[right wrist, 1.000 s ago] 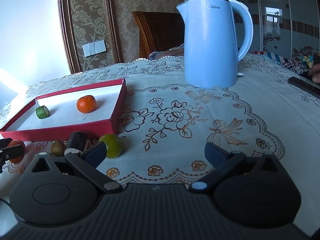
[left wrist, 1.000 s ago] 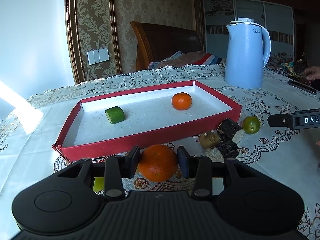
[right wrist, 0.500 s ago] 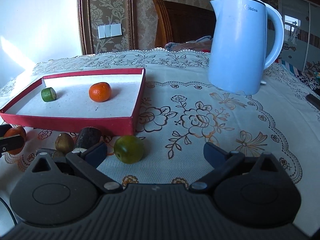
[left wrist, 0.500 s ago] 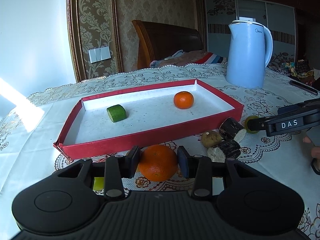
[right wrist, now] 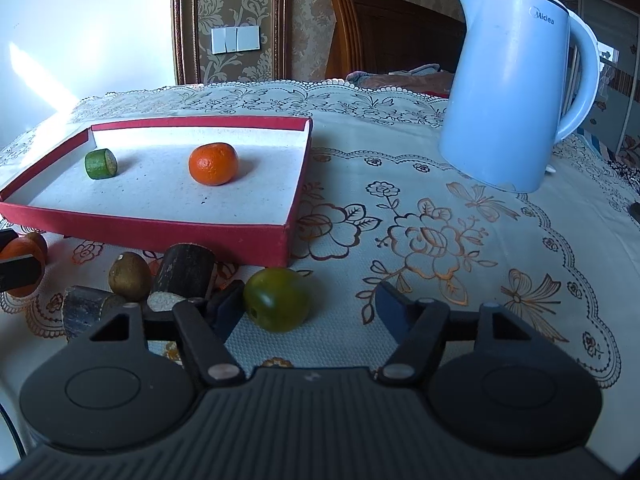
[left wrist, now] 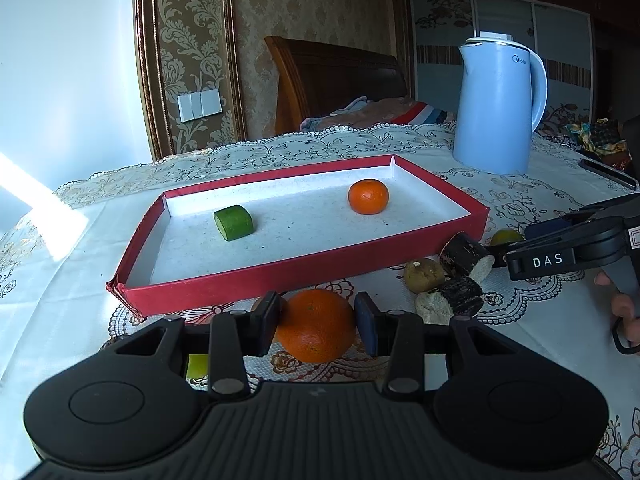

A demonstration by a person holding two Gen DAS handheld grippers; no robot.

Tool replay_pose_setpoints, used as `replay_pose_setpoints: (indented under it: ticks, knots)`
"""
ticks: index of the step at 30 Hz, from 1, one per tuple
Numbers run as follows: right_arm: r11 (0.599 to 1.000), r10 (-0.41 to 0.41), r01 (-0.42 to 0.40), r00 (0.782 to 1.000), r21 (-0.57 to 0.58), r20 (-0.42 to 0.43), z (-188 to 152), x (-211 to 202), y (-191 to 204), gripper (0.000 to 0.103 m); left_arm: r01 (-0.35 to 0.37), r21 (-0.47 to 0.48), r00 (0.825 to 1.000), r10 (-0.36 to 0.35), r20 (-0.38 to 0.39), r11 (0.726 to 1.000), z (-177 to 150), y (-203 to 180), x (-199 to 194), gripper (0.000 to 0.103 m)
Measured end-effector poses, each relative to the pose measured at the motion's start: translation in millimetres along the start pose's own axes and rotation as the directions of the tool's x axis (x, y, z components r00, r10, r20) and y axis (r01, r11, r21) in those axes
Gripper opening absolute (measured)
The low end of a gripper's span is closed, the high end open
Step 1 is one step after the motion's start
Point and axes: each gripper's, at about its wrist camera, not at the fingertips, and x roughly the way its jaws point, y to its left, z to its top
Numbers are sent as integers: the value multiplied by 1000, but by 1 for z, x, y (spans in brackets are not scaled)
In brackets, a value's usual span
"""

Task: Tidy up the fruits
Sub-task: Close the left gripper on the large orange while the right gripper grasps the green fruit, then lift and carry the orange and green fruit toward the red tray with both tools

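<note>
The left gripper clamps a dimpled round orange; the right gripper, spread wide, brackets a smooth green fruit beside the red cardboard tray

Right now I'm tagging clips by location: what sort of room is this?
Probably a bedroom at home: a wooden headboard with bedding, a sliding wardrobe, and a lace tablecloth.
</note>
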Motion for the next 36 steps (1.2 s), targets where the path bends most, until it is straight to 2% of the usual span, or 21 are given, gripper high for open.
replay_pose_setpoints:
  ticks: [4,7,9,11,14,26,36]
  knots:
    - [1000,2,-1,1000,-15,6,0,-1,3,61,-1,1,1000,1,-1,1000,0,0,0,41]
    - [999,4,-3,1000,-33,12,0,-2,5,53,-3,5,1000,3,-1,1000,0,-1,1,41]
    - [999,10,-9,1000,-47,19,-1,-3,7,42,-4,4,1000,4,-1,1000,0,-1,1,41]
    - [998,5,-4,1000,-60,22,-1,-3,10,35,-3,4,1000,3,-1,1000,0,-1,1,40]
    - [997,3,-1,1000,-72,30,-1,-4,11,31,-6,5,1000,6,2,1000,0,-1,1,40]
    - [1000,-22,21,998,14,58,-2,-9,-3,31,-3,-32,1000,4,28,999,0,6,-5,41]
    - [998,-59,57,991,20,124,-3,-19,-4,31,-37,-73,998,40,44,997,2,12,-6,40]
